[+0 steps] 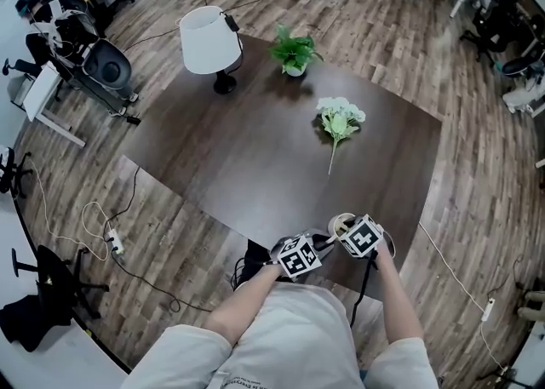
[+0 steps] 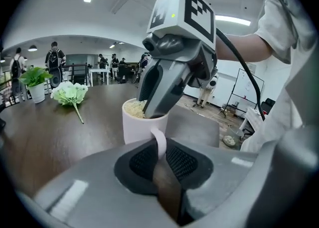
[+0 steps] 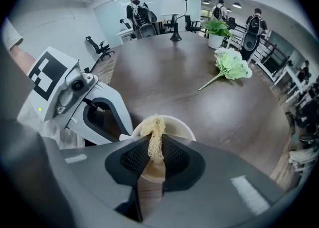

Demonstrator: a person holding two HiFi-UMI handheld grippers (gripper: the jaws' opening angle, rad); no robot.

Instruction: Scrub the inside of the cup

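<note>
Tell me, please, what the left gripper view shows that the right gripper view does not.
Only the left gripper view: the left gripper shut on the handle of the cup. Only the right gripper view: the right gripper shut on the scrubber, and the lamp. Both: the cup, the scrubber in it, the white flowers and the potted plant.

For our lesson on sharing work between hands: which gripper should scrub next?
The right gripper: its jaws pinch the scrubber at the mouth of the cup, while the left gripper is shut on the handle, steadying it.
</note>
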